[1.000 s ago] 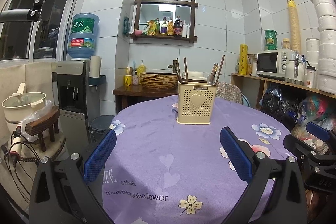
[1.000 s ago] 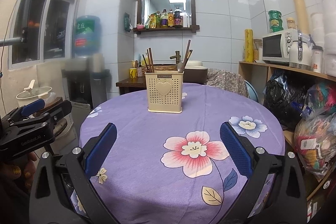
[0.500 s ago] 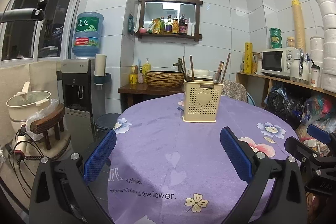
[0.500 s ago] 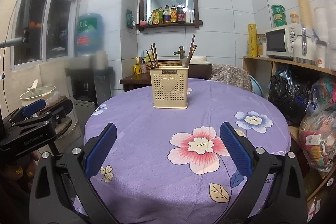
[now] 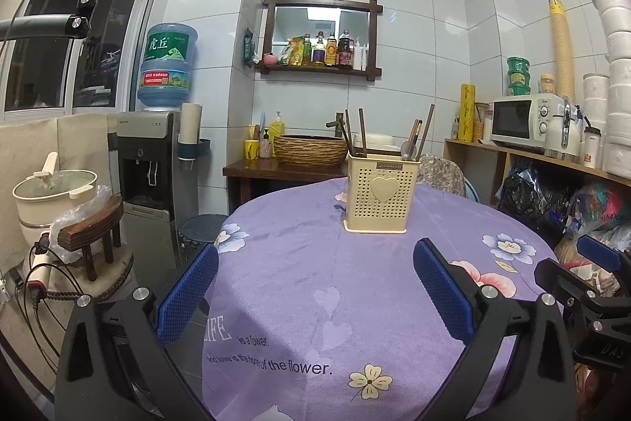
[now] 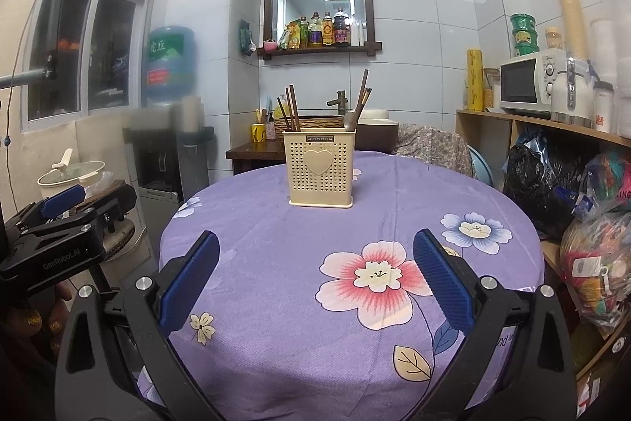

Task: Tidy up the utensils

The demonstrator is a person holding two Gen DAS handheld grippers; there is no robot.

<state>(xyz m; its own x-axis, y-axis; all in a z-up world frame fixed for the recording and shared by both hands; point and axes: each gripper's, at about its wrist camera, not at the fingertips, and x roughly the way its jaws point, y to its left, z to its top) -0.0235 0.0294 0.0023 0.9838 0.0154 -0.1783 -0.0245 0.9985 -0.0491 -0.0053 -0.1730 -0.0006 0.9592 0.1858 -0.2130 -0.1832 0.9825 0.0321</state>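
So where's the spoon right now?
The spoon stands in the right side of the heart basket, beside brown chopsticks. The basket sits on the far middle of the purple table, ahead of both open grippers.

Both wrist views face the utensil holder point(image 5: 377, 198) across the table point(image 5: 299, 271); right nearer

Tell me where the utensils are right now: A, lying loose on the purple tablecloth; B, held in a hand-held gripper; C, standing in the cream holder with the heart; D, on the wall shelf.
C: the chopsticks and spoon stand in the cream holder on the tablecloth.
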